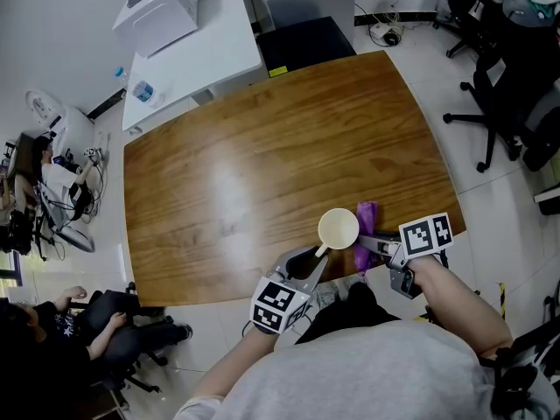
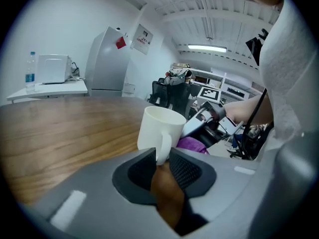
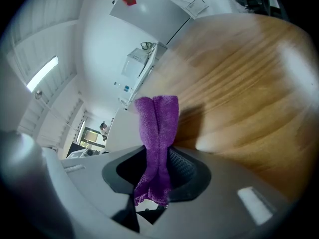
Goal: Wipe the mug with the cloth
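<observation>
A cream mug stands upright near the front edge of the wooden table. My left gripper comes at it from the front, and its jaws are closed on the mug's handle. In the left gripper view the handle sits between the pads of the left gripper, below the mug. My right gripper is just right of the mug, shut on a purple cloth. The cloth stands up from between the jaws of the right gripper. A fold of the cloth shows beside the mug's base.
A white desk with a printer and a bottle stands behind the table. Office chairs are at the right. A seated person is at the lower left. The person's body is close to the table's front edge.
</observation>
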Motion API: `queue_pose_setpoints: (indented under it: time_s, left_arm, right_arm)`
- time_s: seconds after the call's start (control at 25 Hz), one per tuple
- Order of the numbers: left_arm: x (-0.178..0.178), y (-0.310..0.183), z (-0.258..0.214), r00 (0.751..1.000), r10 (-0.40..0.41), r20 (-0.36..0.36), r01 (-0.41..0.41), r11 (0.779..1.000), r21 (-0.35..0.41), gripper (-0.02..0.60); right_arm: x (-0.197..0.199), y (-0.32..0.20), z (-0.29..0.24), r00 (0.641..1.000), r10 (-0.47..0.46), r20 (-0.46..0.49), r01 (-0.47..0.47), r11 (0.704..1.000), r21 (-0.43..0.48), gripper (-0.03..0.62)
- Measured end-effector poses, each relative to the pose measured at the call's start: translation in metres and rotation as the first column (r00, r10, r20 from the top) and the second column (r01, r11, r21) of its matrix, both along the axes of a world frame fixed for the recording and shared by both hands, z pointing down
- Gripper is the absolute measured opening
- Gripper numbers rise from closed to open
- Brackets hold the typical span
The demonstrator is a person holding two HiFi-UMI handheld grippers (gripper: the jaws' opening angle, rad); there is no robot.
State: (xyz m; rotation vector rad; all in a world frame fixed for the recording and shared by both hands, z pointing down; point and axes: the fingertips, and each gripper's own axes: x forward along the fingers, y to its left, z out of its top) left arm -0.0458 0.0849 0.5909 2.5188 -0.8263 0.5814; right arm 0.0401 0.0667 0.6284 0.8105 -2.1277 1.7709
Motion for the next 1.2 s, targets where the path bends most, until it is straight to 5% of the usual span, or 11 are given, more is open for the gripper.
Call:
queue_pose_setpoints:
  time_s: [0.64,1.0,1.2]
  left_arm:
    - [0.009,-0.014,0.003,1.0,-0.014,-0.005,0.014,0.999,-0.032,0.084]
    - [0.03,-0.012,-0.005,0.999,0.028,-0.027,-0.029,0.998,-0.047,0.078]
    - [0.034,-0.012,-0.005,0.999,0.036,-0.027,-0.037,0.998,-0.046,0.074]
  right_arm:
    - [0.007,-0.005,-0.059,0.996,0.041,0.076,-0.047,0.995,0.089,0.123]
    - [-0.005,0.002,-0.064,0.978,0.09,0.189,-0.097,0.995,0.032,0.123]
    - [-0.005,-0.007,-0.037,0.982,0.108,0.155,-0.108,0.994,-0.008,0.123]
